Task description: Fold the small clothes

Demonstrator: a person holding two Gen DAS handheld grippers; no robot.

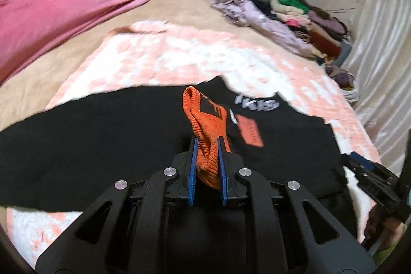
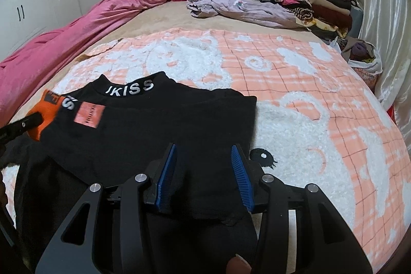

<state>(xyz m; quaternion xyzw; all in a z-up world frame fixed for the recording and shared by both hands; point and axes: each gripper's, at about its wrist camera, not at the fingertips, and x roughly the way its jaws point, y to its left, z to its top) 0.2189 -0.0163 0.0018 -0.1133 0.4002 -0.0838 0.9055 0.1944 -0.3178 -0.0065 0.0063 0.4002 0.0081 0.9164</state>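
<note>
While clothes fill the white bag (image 2: 370, 63), left gripper (image 1: 207, 143) pinches orange cuff (image 1: 205, 120).

Ahead of my grippers, the peach checked blanket (image 2: 295, 84) lies bare and passable; a pink quilt (image 2: 77, 30) bounds its left, heaped clothes (image 2: 308, 1) its far right, a curtain (image 2: 385, 17) the right edge.

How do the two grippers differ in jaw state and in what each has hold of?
The left gripper has its jaws nearly together, clamped on the orange ribbed cuff; the right gripper has jaws set well apart. The left gripper lifts its cuff off the black top; the right gripper sits low with a bunch of the top's black fabric between its fingers, grip uncertain. Both have blue ridged pads and work the same garment.
</note>
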